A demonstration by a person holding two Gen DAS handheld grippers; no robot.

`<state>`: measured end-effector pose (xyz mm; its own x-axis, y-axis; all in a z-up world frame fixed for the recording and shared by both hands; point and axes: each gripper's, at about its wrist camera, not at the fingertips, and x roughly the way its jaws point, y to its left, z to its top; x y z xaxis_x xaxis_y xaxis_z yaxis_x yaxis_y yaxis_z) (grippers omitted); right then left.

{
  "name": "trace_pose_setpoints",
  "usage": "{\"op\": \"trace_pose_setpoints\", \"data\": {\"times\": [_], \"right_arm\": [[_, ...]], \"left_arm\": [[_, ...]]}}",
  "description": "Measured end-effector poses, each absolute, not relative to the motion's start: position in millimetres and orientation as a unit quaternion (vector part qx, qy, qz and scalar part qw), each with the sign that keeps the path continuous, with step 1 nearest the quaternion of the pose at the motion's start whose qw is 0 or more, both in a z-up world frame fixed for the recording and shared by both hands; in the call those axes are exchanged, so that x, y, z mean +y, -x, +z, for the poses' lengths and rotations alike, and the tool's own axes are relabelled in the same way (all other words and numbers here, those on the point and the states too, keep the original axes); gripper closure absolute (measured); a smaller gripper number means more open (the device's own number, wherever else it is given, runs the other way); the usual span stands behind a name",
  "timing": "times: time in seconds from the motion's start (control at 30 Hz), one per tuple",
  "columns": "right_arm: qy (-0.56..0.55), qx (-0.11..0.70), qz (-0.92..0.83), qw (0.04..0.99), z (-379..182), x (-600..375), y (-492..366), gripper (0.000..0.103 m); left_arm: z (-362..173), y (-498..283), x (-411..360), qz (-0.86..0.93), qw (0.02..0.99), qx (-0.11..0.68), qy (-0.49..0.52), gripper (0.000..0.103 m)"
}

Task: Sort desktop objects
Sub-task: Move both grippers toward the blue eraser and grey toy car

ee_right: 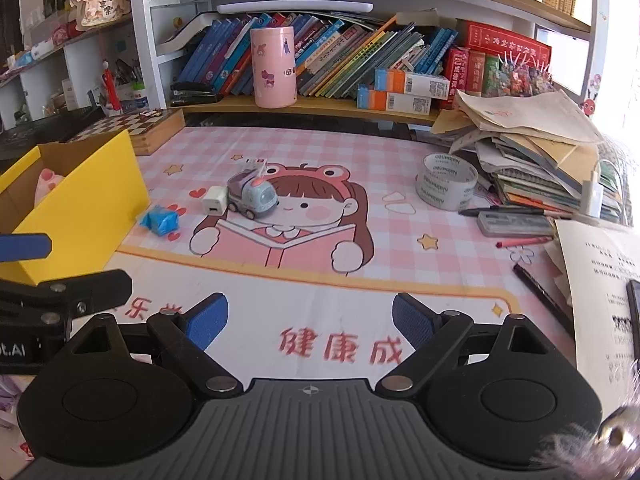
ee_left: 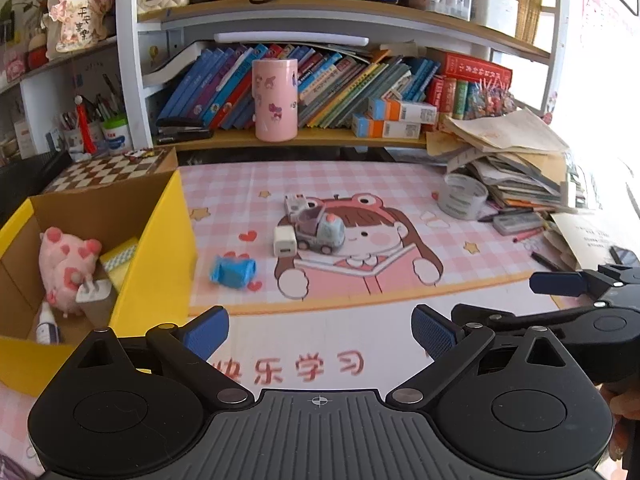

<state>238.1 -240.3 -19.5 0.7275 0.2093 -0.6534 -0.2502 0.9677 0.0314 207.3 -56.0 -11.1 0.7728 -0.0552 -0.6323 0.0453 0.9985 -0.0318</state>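
Note:
On the pink desk mat (ee_left: pixel 360 184) lie a grey toy truck (ee_left: pixel 320 232) (ee_right: pixel 253 197), a white charger cube (ee_left: pixel 285 242) (ee_right: pixel 214 205), a small white gadget (ee_left: pixel 295 203) behind the truck, and a blue wrapped item (ee_left: pixel 233 273) (ee_right: pixel 160 220). A yellow box (ee_left: pixel 160 256) (ee_right: pixel 84 204) at the left holds a pink plush pig (ee_left: pixel 66 264), a white plug and a small bottle. My left gripper (ee_left: pixel 320 332) hovers open over the mat's near edge, nothing between its blue pads. My right gripper (ee_right: pixel 310 324) is open beside it, also holding nothing.
A tape roll (ee_right: pixel 446 180) sits right of the mat, with pens (ee_right: pixel 524 242), a pencil case (ee_right: pixel 516 224) and a messy stack of books and papers (ee_right: pixel 540 152). A pink cylinder (ee_left: pixel 276 98) stands on the bookshelf; a chessboard box (ee_right: pixel 136 128) is behind the yellow box.

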Motion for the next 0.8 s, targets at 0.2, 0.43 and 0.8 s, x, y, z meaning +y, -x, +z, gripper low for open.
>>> {"op": "trace_pose_setpoints", "data": {"times": [0.2,0.43,0.8], "right_arm": [[0.025,0.344,0.126,0.93,-24.8,-254.2,-263.8,0.014],[0.027,0.337,0.144,0.93,-32.0,-263.8,-295.3,0.019],[0.038,0.336,0.177,0.924,-42.0,-251.2,-336.2,0.03]], "left_arm": [[-20.6,-231.6,-54.2,-0.014,0.943,0.333,0.019,0.004],[-30.5,-251.0,-53.4,0.006,0.945,0.328,-0.003,0.005],[-43.7,-284.0,-55.3,0.009,0.942,0.336,-0.015,0.017]]}}
